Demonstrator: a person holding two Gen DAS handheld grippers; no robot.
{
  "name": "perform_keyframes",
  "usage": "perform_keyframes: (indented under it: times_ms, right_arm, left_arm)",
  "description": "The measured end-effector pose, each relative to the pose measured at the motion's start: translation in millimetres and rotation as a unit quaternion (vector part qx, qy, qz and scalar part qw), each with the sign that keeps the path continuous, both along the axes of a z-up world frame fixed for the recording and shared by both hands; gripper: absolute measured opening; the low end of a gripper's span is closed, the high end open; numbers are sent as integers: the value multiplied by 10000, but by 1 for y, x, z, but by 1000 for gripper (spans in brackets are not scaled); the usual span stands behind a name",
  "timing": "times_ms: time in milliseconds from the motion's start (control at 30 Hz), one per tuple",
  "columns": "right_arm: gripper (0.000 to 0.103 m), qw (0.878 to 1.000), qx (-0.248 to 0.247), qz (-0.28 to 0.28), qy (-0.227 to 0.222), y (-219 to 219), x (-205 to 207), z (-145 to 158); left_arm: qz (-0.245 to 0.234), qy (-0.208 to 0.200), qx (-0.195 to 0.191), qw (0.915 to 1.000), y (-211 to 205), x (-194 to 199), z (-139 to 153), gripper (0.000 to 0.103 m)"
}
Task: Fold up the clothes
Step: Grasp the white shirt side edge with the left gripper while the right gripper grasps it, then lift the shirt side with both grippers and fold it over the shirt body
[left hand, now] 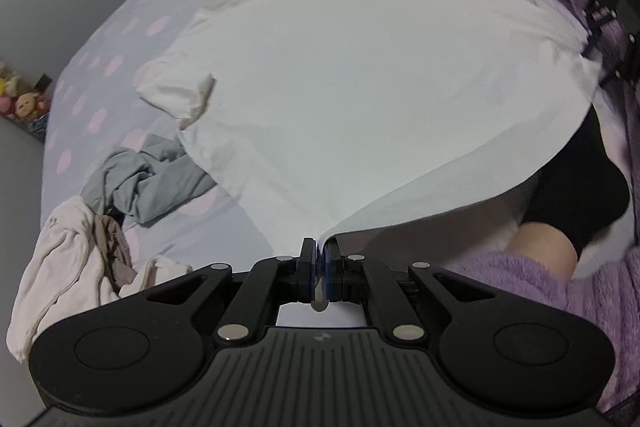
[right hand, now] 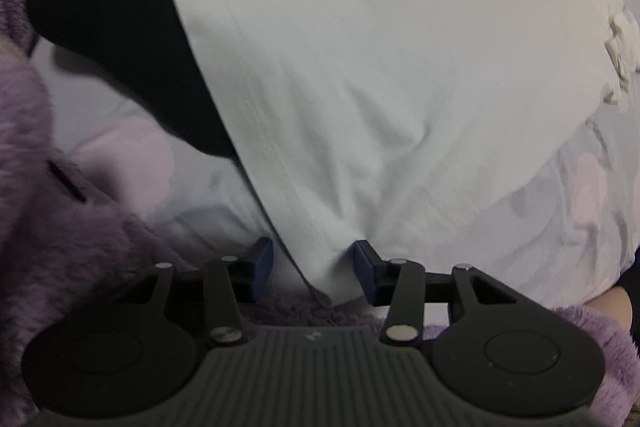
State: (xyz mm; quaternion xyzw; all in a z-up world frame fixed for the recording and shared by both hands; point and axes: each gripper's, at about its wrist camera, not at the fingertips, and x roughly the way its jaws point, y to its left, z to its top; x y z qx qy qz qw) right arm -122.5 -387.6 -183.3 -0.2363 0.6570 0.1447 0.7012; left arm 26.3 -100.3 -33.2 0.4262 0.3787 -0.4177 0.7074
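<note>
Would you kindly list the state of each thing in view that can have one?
Left tongs: shut on the white shirt's hem.
Right tongs: open, the shirt's corner between the fingers, not pinched.
White shirt: mostly spread on the bed, near edge lifted.
Grey garment: crumpled, unfolded.
Pink garment: bunched at the bed's edge.
Bedsheet: spread, slightly wrinkled.

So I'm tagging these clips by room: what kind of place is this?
Most likely a bedroom. The white shirt lies spread on a bed sheet with pink spots, more crumpled clothes lie beside it, and stuffed toys sit off the bed's edge.
</note>
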Motion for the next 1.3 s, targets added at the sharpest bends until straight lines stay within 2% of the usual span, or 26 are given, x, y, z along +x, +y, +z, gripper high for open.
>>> perform_keyframes:
  times_ms: [33, 67, 167, 267, 367, 500, 633, 833, 933, 1167, 1300]
  right_arm:
    - [46, 10000, -46, -3, -30, -1, -1, 0]
    - [33, 9999, -93, -6, -61, -1, -2, 1]
    - [12, 9994, -255, -39, -251, -2, -8, 5]
    - [12, 9944, -460, -281, -911, -6, -18, 25]
    - [12, 9823, -536, -598, -1689, -12, -31, 53]
    - [11, 9497, -863, -1035, -2826, -19, -46, 96]
    - [9, 9217, -974, -1325, -3512, -20, -53, 130]
    - [8, 8911, -1193, -1386, -4153, -17, -61, 175]
    - [8, 8805, -1283, -1383, -4349, -7, -72, 182]
    - [8, 8612, -1473, -1480, -4633, 1, -102, 216]
    - [8, 8565, -1557, -1520, -4681, 12, -125, 231]
  left_arm:
    - [41, -13, -43, 10000, 2, 0, 1, 2]
    - [81, -28, -85, 9999, 3, 0, 2, 2]
    - [168, -134, -188, 9996, 9, -4, 5, 2]
    - [256, -275, -326, 9988, 15, -8, 8, 2]
    - [325, -516, -507, 9968, 22, -17, 15, 2]
    - [451, -897, -847, 9913, 29, -33, 31, 2]
    - [521, -1253, -1224, 9832, 37, -44, 51, 2]
    - [471, -1704, -1694, 9696, 46, -62, 88, 2]
    - [364, -1896, -1809, 9644, 49, -73, 106, 2]
    - [62, -2154, -1899, 9579, 56, -98, 131, 2]
    - [-6, -2161, -1978, 9561, 64, -113, 140, 2]
